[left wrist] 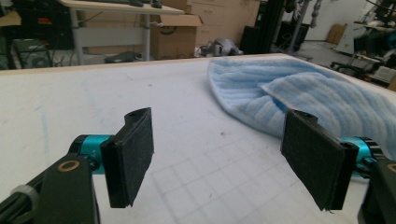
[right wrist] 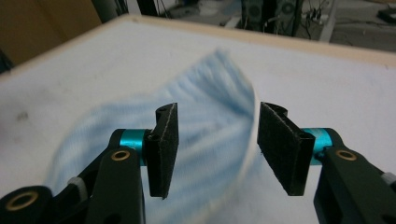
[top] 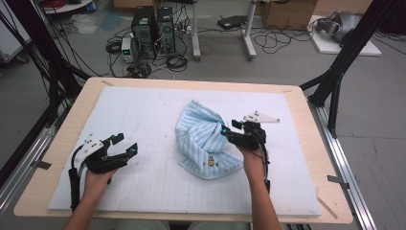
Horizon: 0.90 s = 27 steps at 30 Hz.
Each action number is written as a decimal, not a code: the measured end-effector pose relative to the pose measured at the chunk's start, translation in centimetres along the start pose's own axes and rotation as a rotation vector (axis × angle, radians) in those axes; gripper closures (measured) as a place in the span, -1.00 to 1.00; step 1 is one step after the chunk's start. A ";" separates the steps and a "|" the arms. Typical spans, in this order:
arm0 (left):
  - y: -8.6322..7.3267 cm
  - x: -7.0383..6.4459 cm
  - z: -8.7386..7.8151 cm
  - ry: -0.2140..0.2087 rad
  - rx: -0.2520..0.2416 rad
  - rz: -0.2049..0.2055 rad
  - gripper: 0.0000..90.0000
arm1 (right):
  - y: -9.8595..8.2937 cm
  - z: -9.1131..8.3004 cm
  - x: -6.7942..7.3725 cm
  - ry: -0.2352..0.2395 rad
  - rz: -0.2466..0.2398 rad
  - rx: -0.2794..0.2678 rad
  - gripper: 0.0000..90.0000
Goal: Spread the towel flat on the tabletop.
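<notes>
Crumpled towel [top: 207,141] near the mat's [top: 143,115] middle, toward the right. Right gripper [top: 229,130] released, jaws apart at the towel's right edge, cloth between them, unpinched. Left gripper [top: 125,143] released near the front-left corner, well apart from the towel.

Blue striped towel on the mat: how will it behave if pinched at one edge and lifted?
Likely floppy: the blue striped towel already lies crumpled in folds, so it should drape and hang. Probably light for its size. Its ribbed pile may grip the right gripper fingers well, without slipping.
</notes>
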<state>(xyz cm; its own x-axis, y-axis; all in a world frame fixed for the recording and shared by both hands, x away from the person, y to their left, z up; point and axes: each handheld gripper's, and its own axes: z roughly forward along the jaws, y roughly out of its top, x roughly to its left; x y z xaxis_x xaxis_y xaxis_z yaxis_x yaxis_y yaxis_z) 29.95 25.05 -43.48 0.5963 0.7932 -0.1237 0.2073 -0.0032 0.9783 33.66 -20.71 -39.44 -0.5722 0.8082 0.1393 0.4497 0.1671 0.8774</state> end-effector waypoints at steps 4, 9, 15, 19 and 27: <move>1.1 -0.3 1.7 -0.011 0.003 0.017 -0.44 | -2.6 -0.8 0.1 0.030 -0.004 0.048 -0.04; 1.7 -0.5 2.9 -0.009 0.013 0.016 -0.44 | -5.7 0.0 0.7 0.014 -0.077 0.216 0.10; 1.8 -0.4 3.5 -0.002 0.032 0.008 -0.42 | -6.0 -0.4 0.9 -0.026 -0.089 0.275 0.91; 1.6 -0.4 3.7 -0.002 0.048 0.006 -0.42 | -7.3 -3.7 0.6 -0.077 -0.116 0.265 0.93; 1.4 -0.9 4.2 -0.016 0.058 0.006 -0.42 | -10.3 -10.8 -1.4 -0.213 -0.058 0.241 0.88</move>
<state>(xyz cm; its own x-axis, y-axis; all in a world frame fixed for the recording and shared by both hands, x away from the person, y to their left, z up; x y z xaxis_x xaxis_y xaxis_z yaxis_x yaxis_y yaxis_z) 32.96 21.79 -42.70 0.6100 0.7831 -0.1208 0.2481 -0.0439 0.9678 22.38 -29.68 -43.73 -0.4569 0.8891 -0.0287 0.5844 0.3243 0.7438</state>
